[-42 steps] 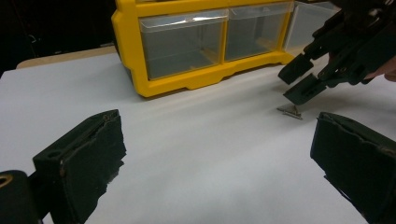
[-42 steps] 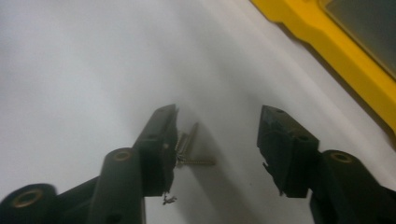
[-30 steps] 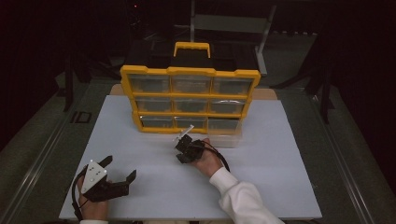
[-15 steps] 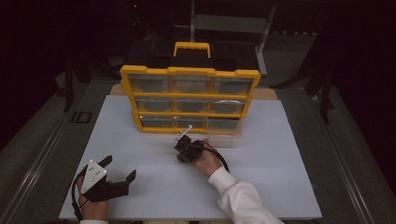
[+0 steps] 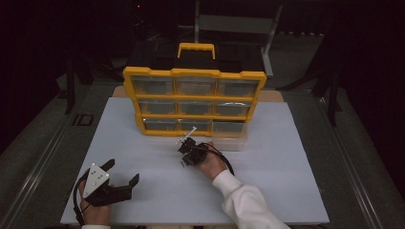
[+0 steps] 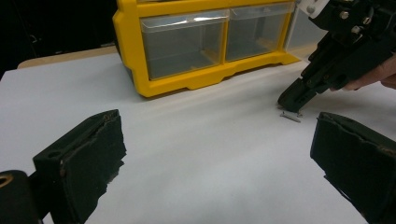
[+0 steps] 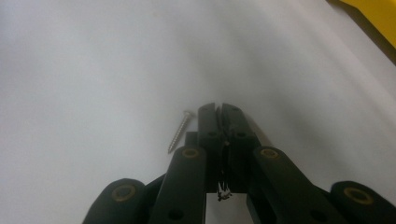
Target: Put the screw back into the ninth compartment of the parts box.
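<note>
Right tool: in the right gripper view my right tool point(image 7: 219, 108) has its jaws pressed together with nothing between them; they have just been closing, and they closed on air.
Screw: the screw point(image 7: 181, 131) lies flat on the white tabletop point(image 7: 84, 70), just left of the jaw tips in that view, at mid-frame. In the left gripper view it sits at right of centre point(image 6: 290, 116), right under the right tool's tip point(image 6: 290, 99).
Left tool: my left tool point(image 5: 125, 177) rests at the lower left of the high view, jaws wide apart and holding nothing, well apart from the screw.
Organiser: the yellow drawer organiser point(image 5: 193, 99) stands at upper centre of the high view, and a clear drawer point(image 5: 228, 143) sits on the tabletop against its lower right.
Risk, missed grip: I judge the grasp has missed; lifting now would leave the screw behind.
Risk, nudge: with the shut tips so close beside the screw, a sideways correction could roll or flick it away across the smooth tabletop.
Risk, regrasp: the screw is thin and lies flat, so reopened jaws could slide over it or pinch it askew, and it might drop on the way to the drawer.
Cause: tips landed beside the screw, not astride it.
</note>
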Available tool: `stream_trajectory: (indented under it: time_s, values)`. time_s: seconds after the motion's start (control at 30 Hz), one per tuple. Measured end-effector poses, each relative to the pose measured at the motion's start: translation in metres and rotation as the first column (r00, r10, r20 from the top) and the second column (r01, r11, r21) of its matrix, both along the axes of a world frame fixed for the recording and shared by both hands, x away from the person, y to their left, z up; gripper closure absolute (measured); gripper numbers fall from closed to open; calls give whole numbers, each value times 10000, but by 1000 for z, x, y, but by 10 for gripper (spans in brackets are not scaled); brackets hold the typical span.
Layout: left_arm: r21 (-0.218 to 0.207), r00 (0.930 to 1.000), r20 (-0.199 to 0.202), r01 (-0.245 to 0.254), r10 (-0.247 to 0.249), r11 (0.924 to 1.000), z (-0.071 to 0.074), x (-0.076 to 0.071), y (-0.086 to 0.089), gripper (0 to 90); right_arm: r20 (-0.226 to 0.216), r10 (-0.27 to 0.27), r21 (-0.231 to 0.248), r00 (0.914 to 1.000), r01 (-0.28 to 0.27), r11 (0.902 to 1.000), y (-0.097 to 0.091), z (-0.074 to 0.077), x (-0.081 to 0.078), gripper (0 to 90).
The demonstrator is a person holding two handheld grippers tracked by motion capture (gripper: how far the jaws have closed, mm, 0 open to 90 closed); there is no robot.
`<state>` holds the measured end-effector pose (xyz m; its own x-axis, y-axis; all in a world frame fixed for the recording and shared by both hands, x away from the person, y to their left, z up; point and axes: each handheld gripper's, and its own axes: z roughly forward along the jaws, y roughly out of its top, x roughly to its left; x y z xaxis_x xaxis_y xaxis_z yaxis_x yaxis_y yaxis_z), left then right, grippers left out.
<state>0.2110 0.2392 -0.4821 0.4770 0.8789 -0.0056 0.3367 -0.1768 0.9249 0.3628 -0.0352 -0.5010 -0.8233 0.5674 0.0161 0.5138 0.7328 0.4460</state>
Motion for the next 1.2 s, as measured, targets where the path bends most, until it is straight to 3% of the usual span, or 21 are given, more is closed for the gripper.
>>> stream_trajectory:
  time_s: [0.83, 1.2]
  values:
    - [-18, 10000, -20, 4, -4, 10000, 0, 0, 0, 31, -150, 102, -286, 9998, -106, 9995, 4, 3, 2, 879]
    - [-27, 10000, -6, -5, 5, 10000, 0, 0, 0, 31, 7, 247, -278, 9997, -247, 9993, 5, 13, 2, 879]
